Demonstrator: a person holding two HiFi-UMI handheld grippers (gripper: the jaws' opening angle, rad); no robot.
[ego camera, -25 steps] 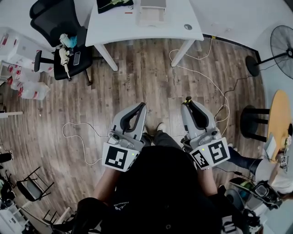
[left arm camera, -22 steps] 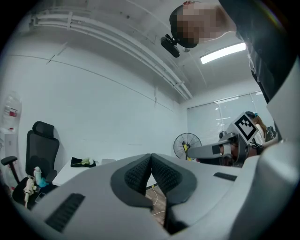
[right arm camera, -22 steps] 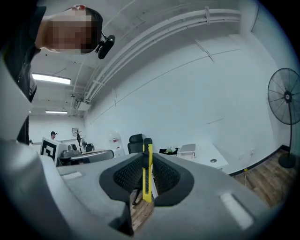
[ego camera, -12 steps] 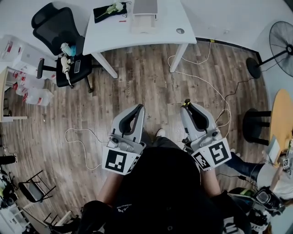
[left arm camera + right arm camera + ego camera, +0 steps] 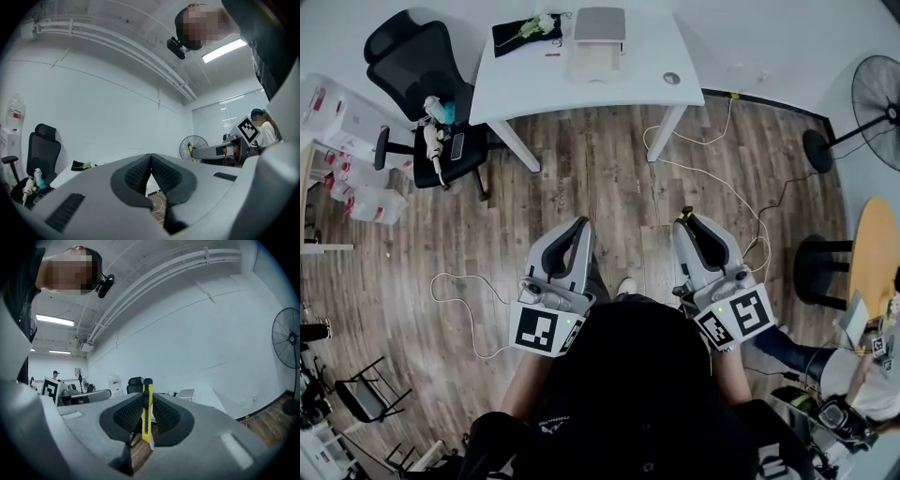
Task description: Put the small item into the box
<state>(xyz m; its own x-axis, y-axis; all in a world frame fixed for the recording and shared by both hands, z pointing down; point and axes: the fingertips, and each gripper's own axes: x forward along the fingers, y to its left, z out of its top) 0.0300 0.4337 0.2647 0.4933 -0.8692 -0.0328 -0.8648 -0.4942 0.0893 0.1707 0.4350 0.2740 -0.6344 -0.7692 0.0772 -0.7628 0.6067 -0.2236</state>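
In the head view both grippers are held close to the person's body over the wood floor, far from the white table point(image 5: 525, 84). On that table stands a pale box point(image 5: 596, 42) with a grey lid. My right gripper point(image 5: 684, 217) is shut on a yellow utility knife point(image 5: 146, 411), which stands upright between the pads. The box point(image 5: 186, 393) shows small and distant beyond it. My left gripper point(image 5: 584, 225) is shut, its pads point(image 5: 140, 172) meeting with nothing between them.
A black office chair point(image 5: 422, 70) stands left of the table, with white bins point(image 5: 356, 178) beside it. Cables point(image 5: 712, 169) trail over the floor. A floor fan point(image 5: 872, 98), a black stool point(image 5: 816, 258) and a round wooden table point(image 5: 874, 248) are at the right. A black cloth point(image 5: 528, 28) lies on the table.
The table and chair have slid lower in the head view, showing more of the tabletop. Both grippers keep the same pose, the knife still held.
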